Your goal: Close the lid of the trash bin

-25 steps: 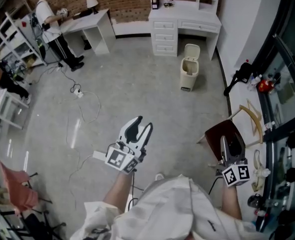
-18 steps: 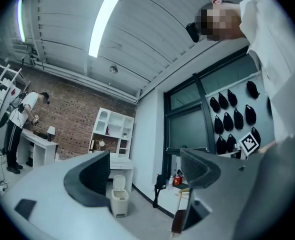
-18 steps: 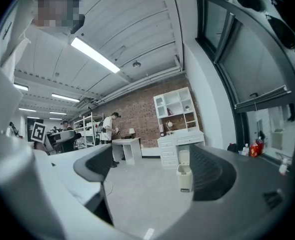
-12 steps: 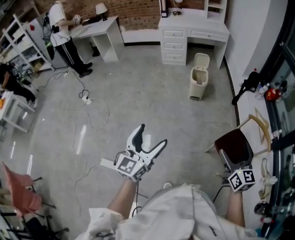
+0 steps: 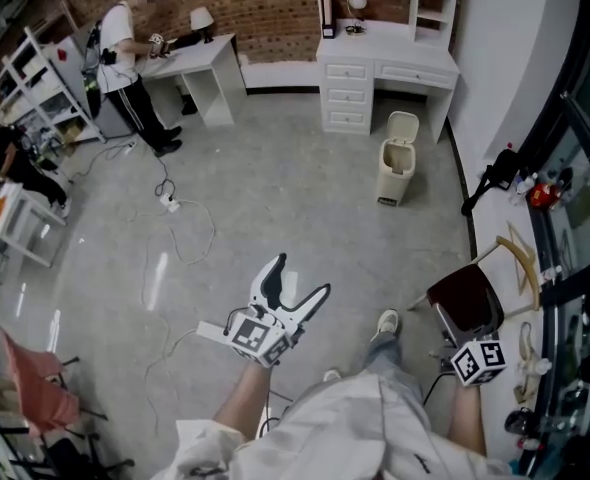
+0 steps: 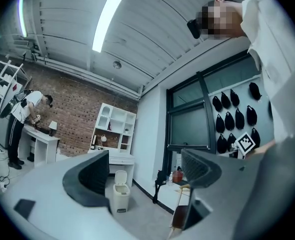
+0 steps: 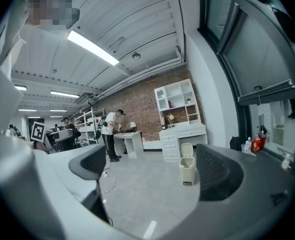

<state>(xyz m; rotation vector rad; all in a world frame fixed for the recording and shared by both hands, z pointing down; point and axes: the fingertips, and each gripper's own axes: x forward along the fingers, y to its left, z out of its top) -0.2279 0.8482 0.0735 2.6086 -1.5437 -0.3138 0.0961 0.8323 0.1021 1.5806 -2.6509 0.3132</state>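
Both tools are open. The left gripper [image 5: 301,276] has its jaws spread wide; they have just been opening and nothing is between them. Same for the right gripper [image 7: 155,168]: jaws apart, just opened further, empty.

Target trash bin [image 5: 397,160] is well apart from both, on the floor just beside the white drawer desk [image 5: 385,66]. Its lid [image 5: 404,124] stands up, so the bin is not closed.

- **Bin:** its inside is too small to read in the head view.
- **Right gripper view:** the bin's open mouth is framed between the jaws, nearer the right jaw.
- **Left gripper view:** the bin sits just beside the left jaw.
- **Head view:** the right gripper's jaws are hard to pick out against the dark chair seat [image 5: 465,293]. Only its marker cube [image 5: 478,360] is clear.

Left forearm is bare and stretched forward, with the gripper aimed up-right toward the bin. Right hand is low at the person's side, by the chair. A shoe [image 5: 385,322] shows between the arms. Far off, a standing person [image 5: 135,63] is at another desk, with a cable [image 5: 180,223] on the floor nearby.
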